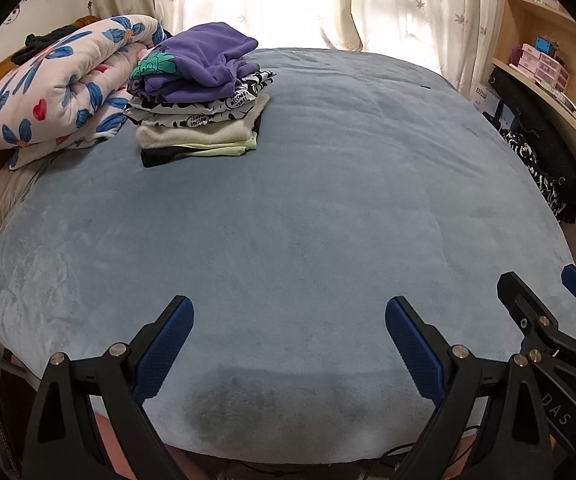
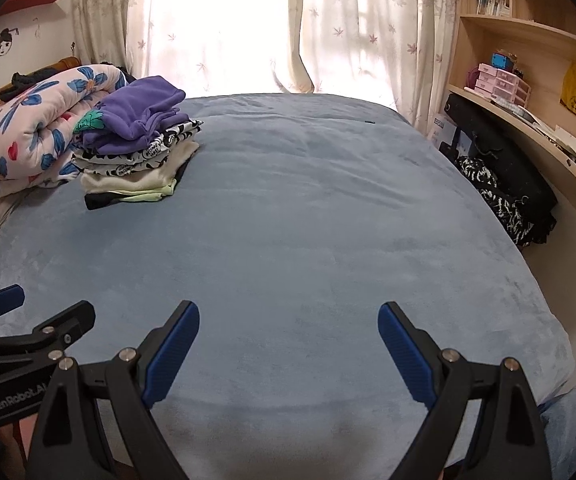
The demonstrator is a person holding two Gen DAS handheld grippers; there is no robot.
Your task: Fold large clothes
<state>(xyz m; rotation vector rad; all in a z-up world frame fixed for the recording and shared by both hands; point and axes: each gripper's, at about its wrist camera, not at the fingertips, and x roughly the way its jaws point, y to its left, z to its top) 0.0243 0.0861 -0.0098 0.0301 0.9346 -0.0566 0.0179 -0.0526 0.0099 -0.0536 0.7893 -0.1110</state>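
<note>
Above the blue blanket, left gripper and right gripper hang with fingers apart, empty; best fetch the next garment and spread it flat.

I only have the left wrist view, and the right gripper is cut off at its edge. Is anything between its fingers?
Observer: No. The right gripper is open, with only the bare blue blanket between its fingers.
Operator: Good. My view ends at the headboard on the left. Is there anything on the wall above it?
Observer: Yes, a red shelf is fixed high on that wall, left of the curtain.
</note>
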